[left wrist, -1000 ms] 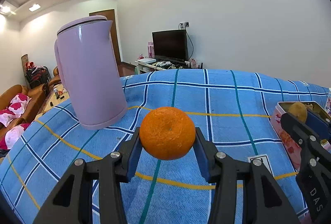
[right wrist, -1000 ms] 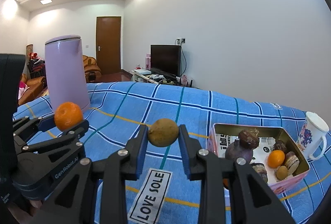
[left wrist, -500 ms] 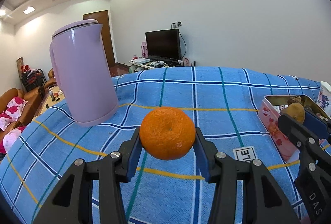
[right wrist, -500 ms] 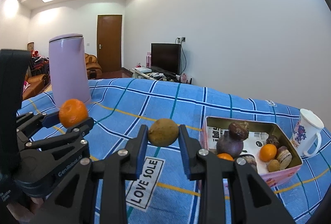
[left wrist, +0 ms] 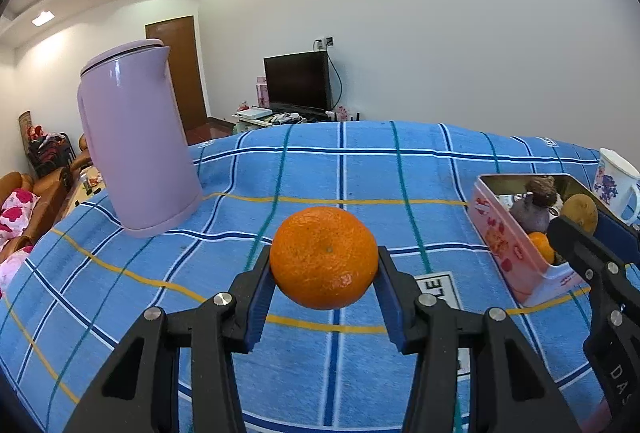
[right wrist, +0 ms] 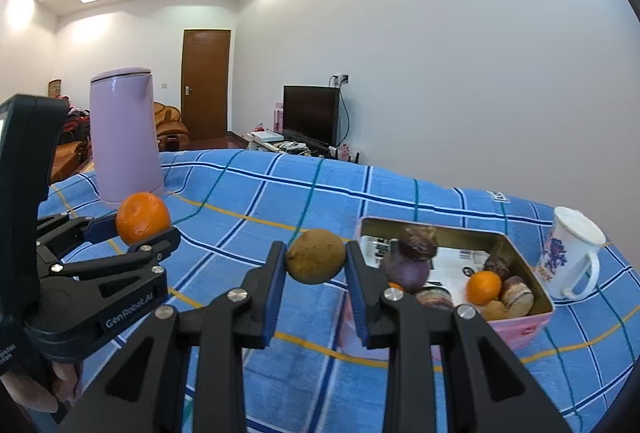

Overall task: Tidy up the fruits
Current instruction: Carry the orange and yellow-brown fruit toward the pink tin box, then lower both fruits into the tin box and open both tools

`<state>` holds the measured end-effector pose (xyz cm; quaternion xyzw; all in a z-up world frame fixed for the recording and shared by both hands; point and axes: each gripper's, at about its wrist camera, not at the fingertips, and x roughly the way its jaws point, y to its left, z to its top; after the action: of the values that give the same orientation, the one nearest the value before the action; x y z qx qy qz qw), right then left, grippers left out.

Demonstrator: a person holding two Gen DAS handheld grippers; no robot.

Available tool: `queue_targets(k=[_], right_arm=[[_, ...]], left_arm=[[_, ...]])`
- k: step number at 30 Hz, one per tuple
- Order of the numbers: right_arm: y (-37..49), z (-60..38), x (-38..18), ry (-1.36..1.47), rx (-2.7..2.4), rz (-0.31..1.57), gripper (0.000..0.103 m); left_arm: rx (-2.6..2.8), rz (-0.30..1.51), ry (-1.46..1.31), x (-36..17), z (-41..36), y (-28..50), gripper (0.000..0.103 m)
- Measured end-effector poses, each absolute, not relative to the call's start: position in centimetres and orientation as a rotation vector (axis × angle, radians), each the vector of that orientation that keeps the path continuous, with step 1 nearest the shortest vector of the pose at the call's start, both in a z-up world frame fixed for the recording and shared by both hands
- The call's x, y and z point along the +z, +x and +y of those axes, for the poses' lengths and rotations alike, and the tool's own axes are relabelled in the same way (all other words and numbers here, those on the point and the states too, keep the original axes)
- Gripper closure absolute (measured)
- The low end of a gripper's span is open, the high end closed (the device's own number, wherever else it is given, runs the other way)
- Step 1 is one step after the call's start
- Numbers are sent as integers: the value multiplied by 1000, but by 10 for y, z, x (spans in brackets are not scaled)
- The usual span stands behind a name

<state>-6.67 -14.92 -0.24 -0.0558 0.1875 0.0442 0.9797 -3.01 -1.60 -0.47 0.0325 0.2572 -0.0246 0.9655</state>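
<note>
We hold the orange (left wrist: 324, 257) in the left tongs (left wrist: 325, 273), its jaws closed against the fruit's two sides at its widest part, so it sits centred and cannot roll out. It hangs clear above the blue checked cloth (left wrist: 360, 161) on the counter, not touching it. In the right tongs (right wrist: 316, 259) we have the brown fruit (right wrist: 316, 256), likewise pinched at its middle between blue pads, also lifted off the cloth. We judge both are carried high so they pass over the wall of the pink tin (right wrist: 520, 325) rather than bump it.

The tin stands to our right, open, already holding a purple fruit (right wrist: 406, 269), a small orange (right wrist: 484, 287) and several brownish pieces, so we take it as the collecting place. The brown fruit is just beside its near-left corner; the orange is farther left, well apart from it. Releasing the brown fruit first would seem sensible, since the tin has bare room at its back.

A white mug (right wrist: 572, 257) stands just beside the tin's far side, and a lilac kettle (left wrist: 136, 141) is well apart on the left, out of our path.
</note>
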Motion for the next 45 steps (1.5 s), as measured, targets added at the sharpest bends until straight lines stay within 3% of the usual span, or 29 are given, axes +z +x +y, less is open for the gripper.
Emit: queue_targets(k=[45], right_arm=[[-101, -286, 4, -14, -121, 359, 70]], left_arm=[[-303, 531, 100, 1, -138, -53, 53]])
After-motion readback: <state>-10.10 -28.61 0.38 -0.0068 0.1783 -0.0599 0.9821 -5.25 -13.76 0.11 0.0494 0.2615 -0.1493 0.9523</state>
